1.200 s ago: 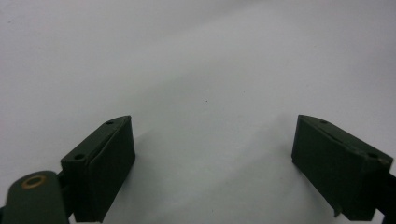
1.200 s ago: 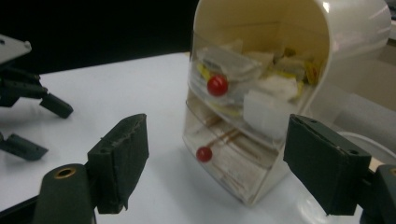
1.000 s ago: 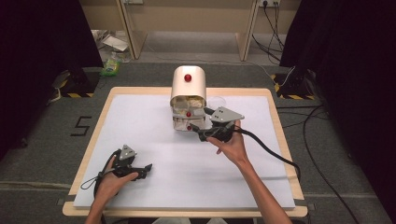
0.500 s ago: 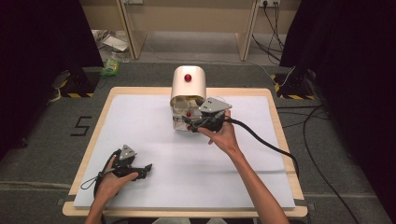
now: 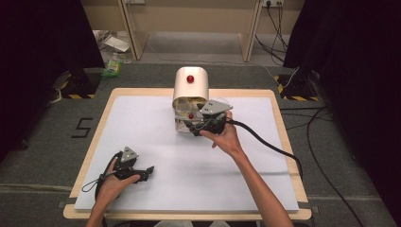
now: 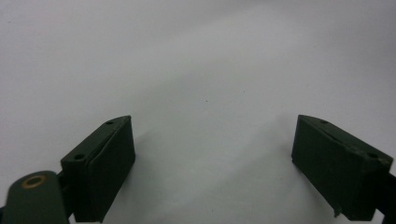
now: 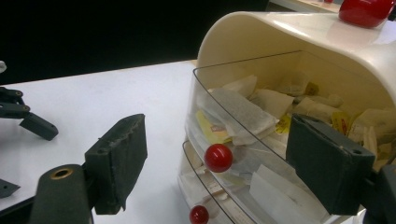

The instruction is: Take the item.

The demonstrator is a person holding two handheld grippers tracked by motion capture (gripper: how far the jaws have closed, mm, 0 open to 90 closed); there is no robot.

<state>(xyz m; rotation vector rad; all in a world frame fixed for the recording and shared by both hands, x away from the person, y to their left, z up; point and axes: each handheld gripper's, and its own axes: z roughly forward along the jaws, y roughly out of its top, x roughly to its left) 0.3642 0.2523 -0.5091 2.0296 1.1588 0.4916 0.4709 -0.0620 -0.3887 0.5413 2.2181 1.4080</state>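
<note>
A black "5" point(image 5: 83, 127) marks the grey floor point(image 5: 47, 142) left of the table; possibly tape.

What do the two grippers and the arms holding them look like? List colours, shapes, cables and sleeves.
Each gripper is black with two blocky, flat-faced jaws and a grey three-cornered plate on top: left gripper, right gripper. A thick black cable trails from the right one; a thinner black cable loops from the left. Both forearms are bare, with no sleeves in view.
</note>
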